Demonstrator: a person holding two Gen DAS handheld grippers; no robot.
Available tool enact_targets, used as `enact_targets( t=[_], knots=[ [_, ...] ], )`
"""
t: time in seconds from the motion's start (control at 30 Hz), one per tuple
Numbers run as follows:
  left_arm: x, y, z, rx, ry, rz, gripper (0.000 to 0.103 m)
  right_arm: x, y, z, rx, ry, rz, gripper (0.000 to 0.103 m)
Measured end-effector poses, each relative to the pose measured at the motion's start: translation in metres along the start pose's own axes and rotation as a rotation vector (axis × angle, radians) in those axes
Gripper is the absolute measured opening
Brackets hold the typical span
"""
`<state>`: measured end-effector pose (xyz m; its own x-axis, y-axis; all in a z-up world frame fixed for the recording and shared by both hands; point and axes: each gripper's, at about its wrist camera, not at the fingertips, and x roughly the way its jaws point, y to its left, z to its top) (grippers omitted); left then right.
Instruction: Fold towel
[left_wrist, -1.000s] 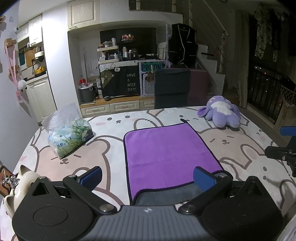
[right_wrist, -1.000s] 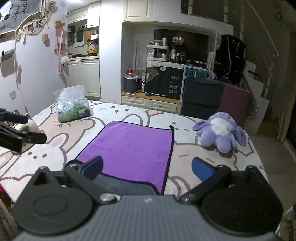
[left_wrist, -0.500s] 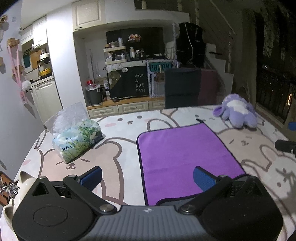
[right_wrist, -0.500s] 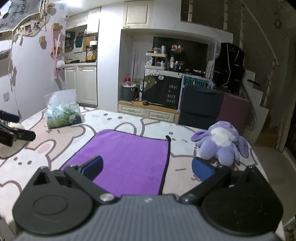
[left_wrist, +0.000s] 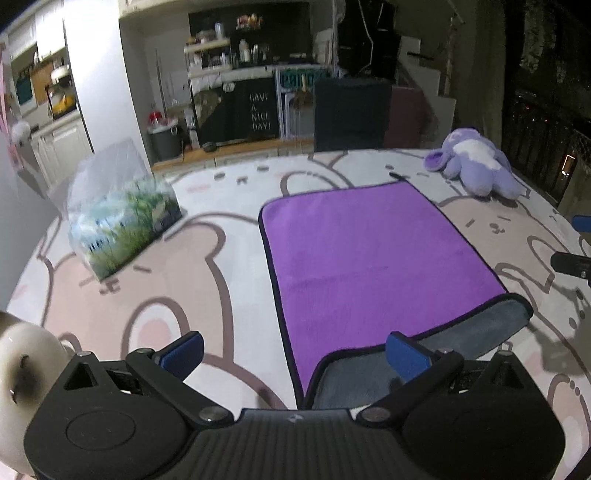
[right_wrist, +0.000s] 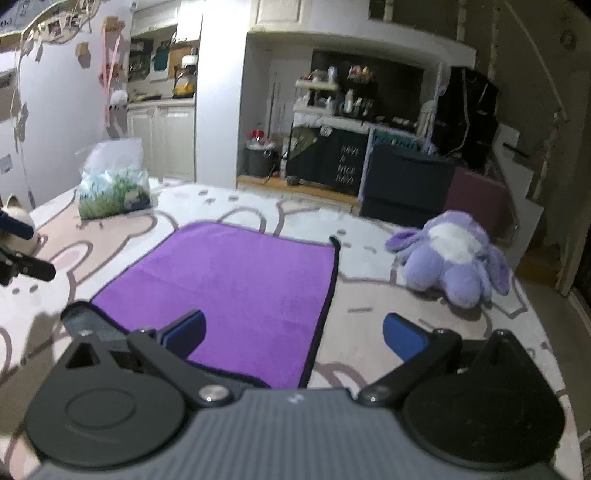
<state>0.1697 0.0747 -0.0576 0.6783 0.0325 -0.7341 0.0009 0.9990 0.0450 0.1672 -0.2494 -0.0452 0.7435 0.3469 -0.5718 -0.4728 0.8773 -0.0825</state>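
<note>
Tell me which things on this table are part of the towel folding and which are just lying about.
Part of the job:
purple towel, near edge turned back showing grey
left gripper, open
right gripper, open

Just lying about:
purple plush toy
plastic-wrapped tissue pack
white cat-shaped figure

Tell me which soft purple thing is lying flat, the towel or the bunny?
The purple towel lies flat on the bunny-print cover, its near edge turned up grey. The plush bunny is a puffy lump beyond it.
</note>
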Motion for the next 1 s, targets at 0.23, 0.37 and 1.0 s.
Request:
enact_targets(
  t=[0.23,0.37,1.0],
  knots=[
    [0.019,0.006,-0.006,0.030,0.018,-0.067,0.103,0.024,-0.008,-0.012,-0.006,0.040,0.014,0.103],
    [0.033,0.007,-0.010,0.068,0.033,-0.111,0.103,0.040,-0.015,-0.018,0.021,0.096,0.083,0.103],
    [0.065,0.015,-0.009,-0.045,0.165,-0.299,0.053,0.087,-0.019,-0.021,0.111,0.324,0.259,0.068]
  ],
)
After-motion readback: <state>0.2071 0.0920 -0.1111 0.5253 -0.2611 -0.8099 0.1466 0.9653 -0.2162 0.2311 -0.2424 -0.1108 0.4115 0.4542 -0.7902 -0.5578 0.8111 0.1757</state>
